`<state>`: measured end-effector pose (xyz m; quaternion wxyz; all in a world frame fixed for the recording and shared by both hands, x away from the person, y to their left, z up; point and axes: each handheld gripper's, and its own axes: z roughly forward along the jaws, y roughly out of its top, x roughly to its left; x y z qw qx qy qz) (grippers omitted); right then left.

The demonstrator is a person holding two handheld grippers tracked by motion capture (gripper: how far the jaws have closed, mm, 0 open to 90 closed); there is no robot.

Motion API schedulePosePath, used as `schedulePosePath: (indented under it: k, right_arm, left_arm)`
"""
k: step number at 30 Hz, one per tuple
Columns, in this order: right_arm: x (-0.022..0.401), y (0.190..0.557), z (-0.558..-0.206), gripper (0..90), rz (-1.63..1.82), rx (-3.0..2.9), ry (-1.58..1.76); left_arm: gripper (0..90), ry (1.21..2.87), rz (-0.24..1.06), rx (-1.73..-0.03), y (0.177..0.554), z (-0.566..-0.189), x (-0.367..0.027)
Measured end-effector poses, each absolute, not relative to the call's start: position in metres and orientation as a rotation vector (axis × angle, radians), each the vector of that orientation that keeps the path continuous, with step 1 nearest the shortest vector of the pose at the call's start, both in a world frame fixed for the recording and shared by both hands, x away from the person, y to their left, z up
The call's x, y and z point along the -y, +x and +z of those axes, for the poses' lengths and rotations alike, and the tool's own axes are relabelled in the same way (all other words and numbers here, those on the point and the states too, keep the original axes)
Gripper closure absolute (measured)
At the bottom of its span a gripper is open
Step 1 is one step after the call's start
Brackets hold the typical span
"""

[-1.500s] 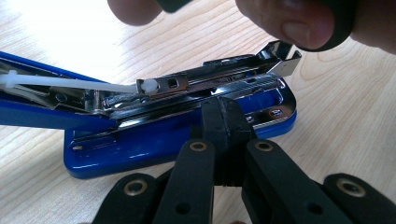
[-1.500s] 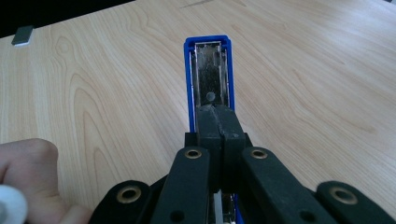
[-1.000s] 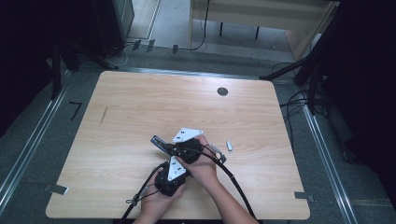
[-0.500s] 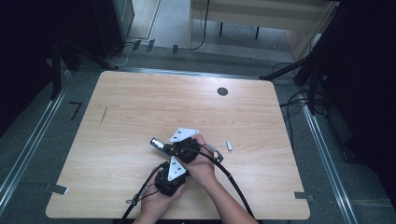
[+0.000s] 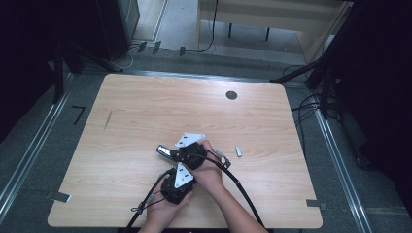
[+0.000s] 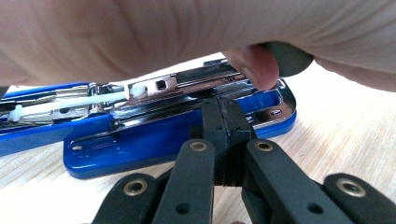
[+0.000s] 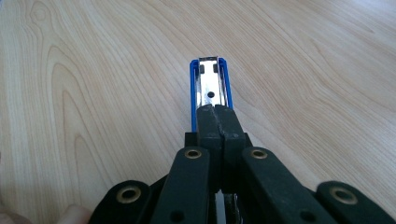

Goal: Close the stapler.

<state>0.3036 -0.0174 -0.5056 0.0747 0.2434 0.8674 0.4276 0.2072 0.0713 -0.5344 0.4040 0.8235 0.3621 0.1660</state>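
Since barely anything moved in the last second, just the blue stapler (image 6: 154,135) creeping a hair leftward at the near middle of the table (image 5: 121,121), I'd guess it's being reloaded. Right gripper (image 7: 217,112) is clenched, apparently nipping the stapler's end. Left gripper (image 6: 226,105) is clamped at its base, on nothing I can see. The magazine (image 6: 159,86) is open under a fingertip (image 6: 250,65); can't tell if staples are inside. A small silver piece (image 5: 238,151) lies nearby.

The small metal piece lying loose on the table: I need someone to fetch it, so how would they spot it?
On the wooden table, look to the right of the person's hands and the two grippers near the front edge. The small metal piece lies alone there on bare wood, short, silvery and untouched, unlike the blue stapler being worked on.
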Motion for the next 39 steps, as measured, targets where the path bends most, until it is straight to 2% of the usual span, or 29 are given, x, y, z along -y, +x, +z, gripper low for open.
schedulePosePath:
  k: [18,39]
  right_arm:
    - [0.025,0.300,-0.498,90.0,1.300,-2.567,0.721]
    - [0.076,0.310,-0.484,90.0,1.349,-2.445,0.831]
  left_arm:
    - [90.0,2.077,0.410,-0.919,0.208,-0.534,-0.072]
    - [90.0,2.077,0.410,-0.920,0.208,-0.534,-0.072]
